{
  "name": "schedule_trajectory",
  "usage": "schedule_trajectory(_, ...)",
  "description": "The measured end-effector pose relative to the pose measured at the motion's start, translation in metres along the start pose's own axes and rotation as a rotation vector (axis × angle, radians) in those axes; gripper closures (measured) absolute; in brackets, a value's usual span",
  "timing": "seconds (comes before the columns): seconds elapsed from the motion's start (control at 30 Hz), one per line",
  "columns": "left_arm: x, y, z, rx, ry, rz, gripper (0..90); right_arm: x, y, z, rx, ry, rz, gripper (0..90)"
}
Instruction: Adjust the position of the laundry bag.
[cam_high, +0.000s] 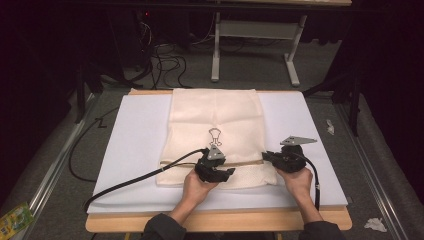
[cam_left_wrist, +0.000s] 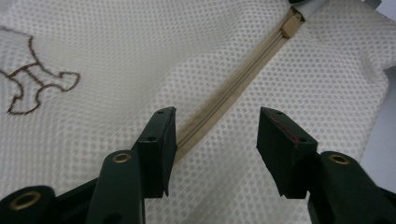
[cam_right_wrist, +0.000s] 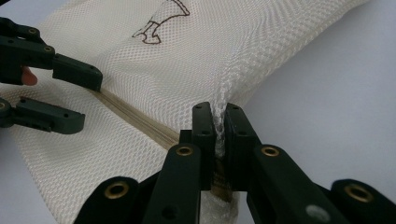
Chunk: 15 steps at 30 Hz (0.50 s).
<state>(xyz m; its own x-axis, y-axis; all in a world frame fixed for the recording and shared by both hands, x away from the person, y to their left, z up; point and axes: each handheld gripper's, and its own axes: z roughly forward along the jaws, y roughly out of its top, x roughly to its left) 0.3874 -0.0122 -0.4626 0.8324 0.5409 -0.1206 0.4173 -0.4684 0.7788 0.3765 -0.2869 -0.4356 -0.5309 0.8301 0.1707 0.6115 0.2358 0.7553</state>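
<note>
**Right claw pinches mesh bag at its zip**

A cream mesh bag (cam_high: 215, 135) lies flat on the white surface (cam_high: 135, 150). The right claw (cam_right_wrist: 219, 135) is pressed together on a fold of mesh at the bag's edge, by the tan zip (cam_left_wrist: 224, 102). The left claw (cam_left_wrist: 217, 135) is spread, straddling the zip without touching it. The bag bears a brown outline emblem (cam_high: 215, 136); no writing can be read.

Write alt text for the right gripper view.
The right gripper has its two black jaws shut on a pinched edge of a cream mesh laundry bag lying on a white table surface. A tan zipper runs away to the left, where the left gripper straddles it with open jaws.
</note>
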Motion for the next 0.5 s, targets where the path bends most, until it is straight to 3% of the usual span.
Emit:
schedule_trajectory(0.33,-0.008,0.013,0.007,-0.01,-0.034,0.013,54.7,0.001,0.001,0.0,-0.001,0.008,-0.009,85.9)
schedule_trajectory(0.5,-0.016,0.021,0.015,-0.006,-0.056,0.04,58.8,0.002,0.002,0.0,-0.002,0.014,-0.015,85.9)
